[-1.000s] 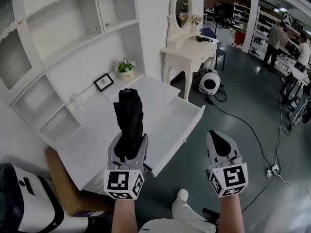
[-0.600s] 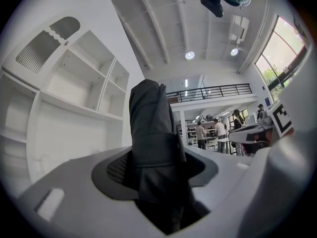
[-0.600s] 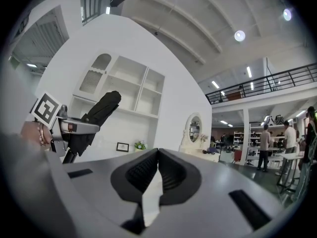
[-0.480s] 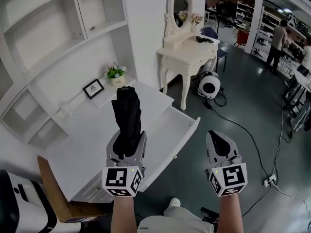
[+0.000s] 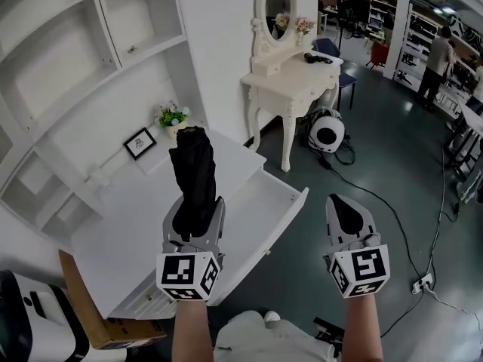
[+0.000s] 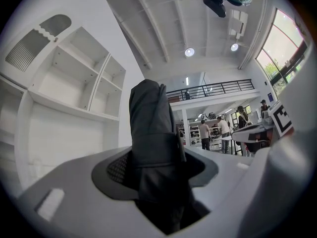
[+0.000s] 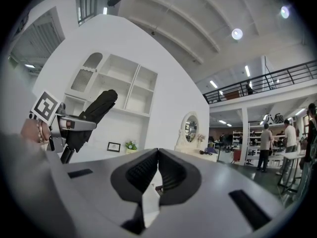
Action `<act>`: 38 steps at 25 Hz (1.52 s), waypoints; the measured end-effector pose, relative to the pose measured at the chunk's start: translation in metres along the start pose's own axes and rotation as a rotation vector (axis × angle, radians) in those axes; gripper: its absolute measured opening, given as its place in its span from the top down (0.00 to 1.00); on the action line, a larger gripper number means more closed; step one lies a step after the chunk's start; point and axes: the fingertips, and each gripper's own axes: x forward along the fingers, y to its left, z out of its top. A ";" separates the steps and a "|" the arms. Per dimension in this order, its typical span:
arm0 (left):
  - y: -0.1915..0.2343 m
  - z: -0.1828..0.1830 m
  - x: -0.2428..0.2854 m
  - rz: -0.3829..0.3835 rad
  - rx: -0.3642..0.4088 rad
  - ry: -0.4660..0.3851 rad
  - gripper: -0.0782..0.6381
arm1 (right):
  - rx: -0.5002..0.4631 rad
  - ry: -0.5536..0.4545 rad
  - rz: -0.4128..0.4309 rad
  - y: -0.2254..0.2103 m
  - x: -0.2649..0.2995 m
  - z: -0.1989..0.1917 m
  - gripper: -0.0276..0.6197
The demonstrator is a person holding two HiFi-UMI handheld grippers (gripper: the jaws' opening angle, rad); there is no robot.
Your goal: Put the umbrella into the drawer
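Note:
A black folded umbrella [image 5: 192, 173] stands up out of my left gripper [image 5: 195, 211], which is shut on its lower part. In the left gripper view the umbrella [image 6: 152, 128] fills the middle between the pads of the left gripper [image 6: 159, 175]. The white desk's drawer [image 5: 264, 206] is pulled open just right of the umbrella, and I see nothing in it. My right gripper [image 5: 347, 206] hangs over the floor to the right of the drawer, shut and empty. In the right gripper view, the right gripper [image 7: 157, 155] has its pads touching, and the umbrella [image 7: 94, 110] shows at left.
A white shelf unit [image 5: 90, 59] rises behind the desk, with a small plant [image 5: 172, 116] and a picture frame [image 5: 139, 143] on the desktop. A dressing table [image 5: 290, 78] with an oval mirror stands beyond. Cables [image 5: 370, 194] and a power strip [image 5: 421, 283] lie on the floor. A cardboard box [image 5: 98, 315] sits at lower left.
Both grippers have travelled level alongside the desk, so the desk and drawer sit further left in the head view. The left still holds the umbrella; the right stays shut.

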 end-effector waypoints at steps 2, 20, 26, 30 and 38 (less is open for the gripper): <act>-0.001 -0.001 0.006 -0.002 -0.001 0.002 0.54 | 0.002 0.004 -0.006 -0.005 0.003 -0.003 0.95; 0.012 -0.045 0.050 -0.026 -0.014 0.101 0.54 | 0.013 0.106 0.014 -0.007 0.052 -0.040 0.94; 0.022 -0.085 0.053 -0.017 -0.044 0.178 0.54 | 0.033 0.187 0.054 0.010 0.068 -0.077 0.94; 0.023 -0.109 0.047 -0.013 -0.062 0.233 0.54 | 0.046 0.245 0.085 0.023 0.071 -0.103 0.95; 0.024 -0.150 0.028 0.001 -0.093 0.332 0.54 | 0.074 0.307 0.128 0.042 0.070 -0.132 0.95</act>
